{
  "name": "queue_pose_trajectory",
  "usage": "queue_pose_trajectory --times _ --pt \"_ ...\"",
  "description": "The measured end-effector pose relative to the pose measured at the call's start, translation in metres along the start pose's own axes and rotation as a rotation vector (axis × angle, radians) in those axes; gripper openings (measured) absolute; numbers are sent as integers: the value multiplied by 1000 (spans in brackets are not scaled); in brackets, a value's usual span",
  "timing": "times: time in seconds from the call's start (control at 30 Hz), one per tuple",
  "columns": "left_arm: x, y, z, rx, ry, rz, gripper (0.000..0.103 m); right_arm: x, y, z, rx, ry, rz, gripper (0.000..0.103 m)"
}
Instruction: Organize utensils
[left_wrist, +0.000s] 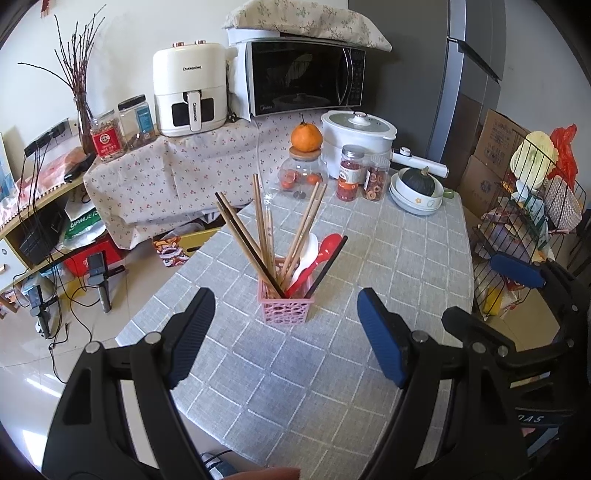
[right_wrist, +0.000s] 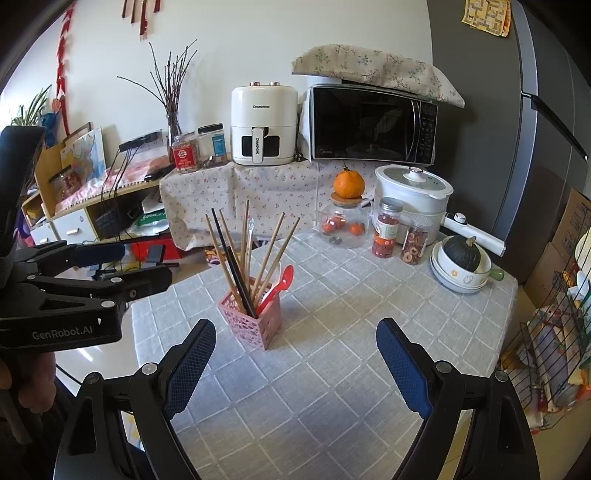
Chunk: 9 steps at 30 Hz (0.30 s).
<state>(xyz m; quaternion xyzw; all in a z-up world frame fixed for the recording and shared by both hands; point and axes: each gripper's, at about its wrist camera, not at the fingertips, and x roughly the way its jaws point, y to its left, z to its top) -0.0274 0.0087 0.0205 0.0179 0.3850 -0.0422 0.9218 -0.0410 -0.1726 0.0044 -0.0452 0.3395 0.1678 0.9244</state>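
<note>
A pink perforated basket (left_wrist: 284, 308) (right_wrist: 251, 325) stands upright on the grey checked tablecloth (left_wrist: 369, 240). It holds several wooden chopsticks (left_wrist: 263, 229) (right_wrist: 242, 243), black chopsticks (left_wrist: 243, 240) (right_wrist: 232, 258), a red spoon (left_wrist: 327, 245) (right_wrist: 285, 277) and a white spoon (left_wrist: 308, 254). My left gripper (left_wrist: 284, 295) (right_wrist: 147, 264) is open and empty, just short of the basket. My right gripper (right_wrist: 295, 328) (left_wrist: 495, 295) is also open and empty, with the basket slightly left of its centre line. Neither touches the basket.
At the table's far side stand a glass jar topped by an orange (left_wrist: 306, 137), a white cooker (left_wrist: 356, 136), two snack jars (left_wrist: 349, 173) and stacked bowls with a dark squash (left_wrist: 417, 184). A wire rack (left_wrist: 532, 221) stands off the right edge. Floor lies beyond the left edge.
</note>
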Motion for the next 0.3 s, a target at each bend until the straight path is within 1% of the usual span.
queue_pose_trajectory --times 0.3 --pt "1 1 0 -10 2 10 80 4 1 0 -8 8 -1 90"
